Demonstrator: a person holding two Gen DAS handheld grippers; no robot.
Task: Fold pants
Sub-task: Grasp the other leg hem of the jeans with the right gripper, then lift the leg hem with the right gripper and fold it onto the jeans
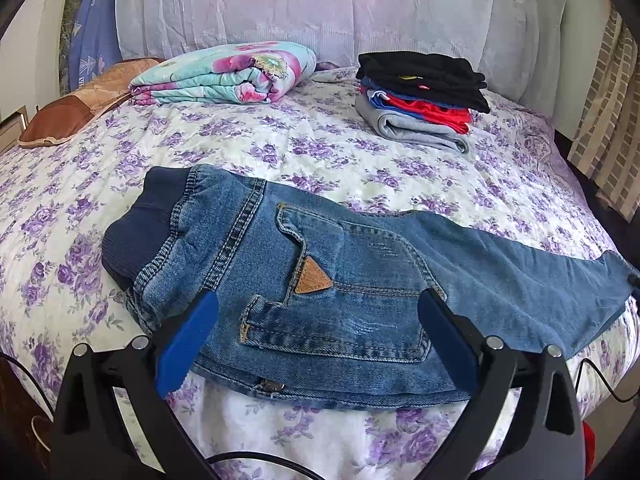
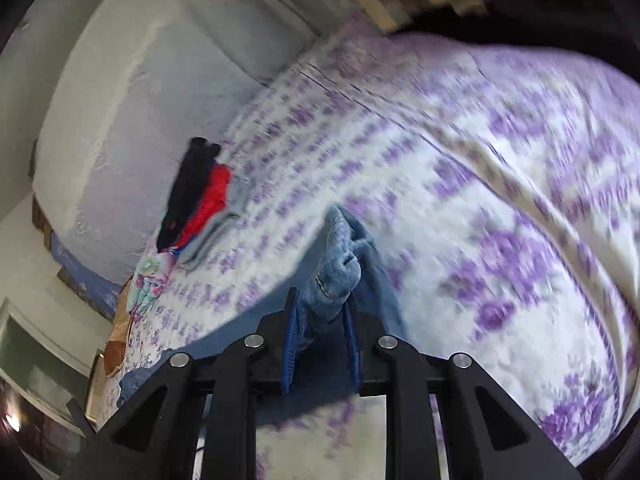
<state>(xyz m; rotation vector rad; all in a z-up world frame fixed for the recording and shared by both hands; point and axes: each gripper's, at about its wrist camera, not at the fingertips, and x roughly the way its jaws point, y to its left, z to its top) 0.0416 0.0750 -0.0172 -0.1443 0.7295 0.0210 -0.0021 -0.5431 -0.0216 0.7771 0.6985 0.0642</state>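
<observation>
Lying flat on the bed (image 1: 304, 148), the jeans (image 1: 320, 280) span its near edge. Left tongs (image 1: 320, 308) spread wide over the waist area; right tongs (image 2: 320, 300) pinch a bunched leg end.

No legible text, perhaps blur.

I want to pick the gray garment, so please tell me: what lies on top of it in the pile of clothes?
On the gray garment lie red clothes, a little blue cloth, and black clothes on top. How many pieces are in between cannot be seen; the layers cover each other.
</observation>
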